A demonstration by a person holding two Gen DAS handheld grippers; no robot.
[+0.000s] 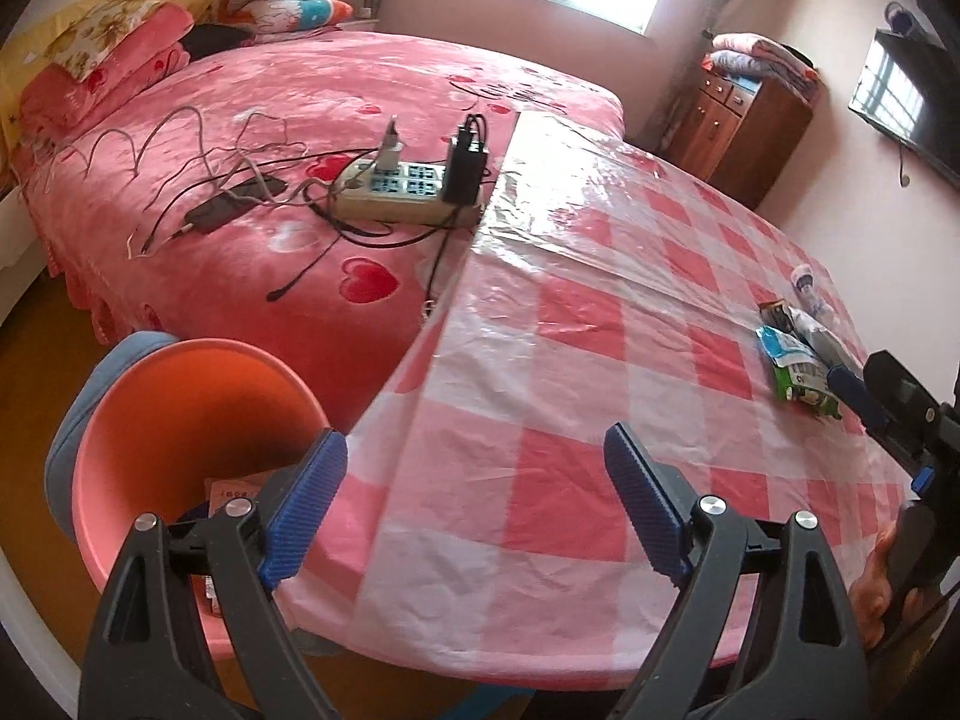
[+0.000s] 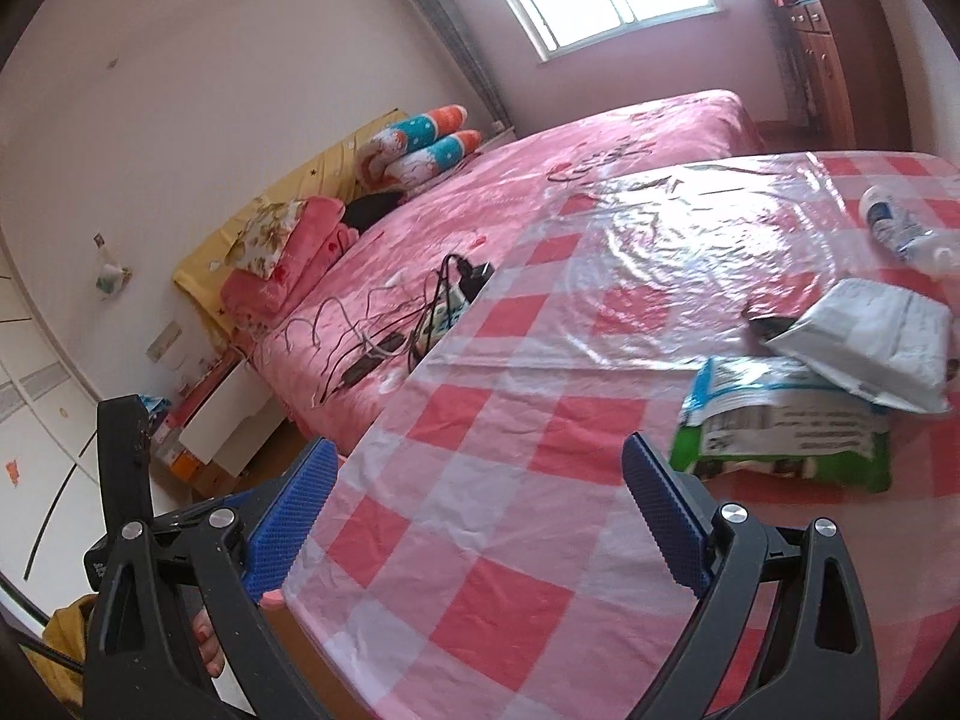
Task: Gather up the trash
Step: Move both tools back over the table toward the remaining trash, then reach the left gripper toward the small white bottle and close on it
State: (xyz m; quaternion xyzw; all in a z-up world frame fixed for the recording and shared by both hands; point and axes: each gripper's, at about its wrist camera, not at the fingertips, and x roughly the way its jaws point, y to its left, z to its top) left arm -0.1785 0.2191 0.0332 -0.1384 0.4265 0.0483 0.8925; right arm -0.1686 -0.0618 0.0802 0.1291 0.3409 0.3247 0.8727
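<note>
Hovering with jaws spread and empty, left gripper [image 1: 474, 498] is kept over the orange bin [image 1: 180, 438] side, right gripper [image 2: 474, 516] aimed at the green wrapper [image 2: 786, 438] farther along the checked tablecloth [image 2: 480, 540] from that bin.

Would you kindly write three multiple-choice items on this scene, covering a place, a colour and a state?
1. Where does the power strip lie?
A. on the bed
B. on the checked table
C. in the bin

2. What colour is the bin beside the table?
A. green
B. orange-pink
C. black

3. How does the left claw stand?
A. shut on a wrapper
B. shut on nothing
C. open, holding nothing

Key: 1 A, it sits on the pink bedspread beside the table edge. 2 B, its wall is orange-pink. 3 C, the blue pads stand wide apart with only tablecloth between them.
</note>
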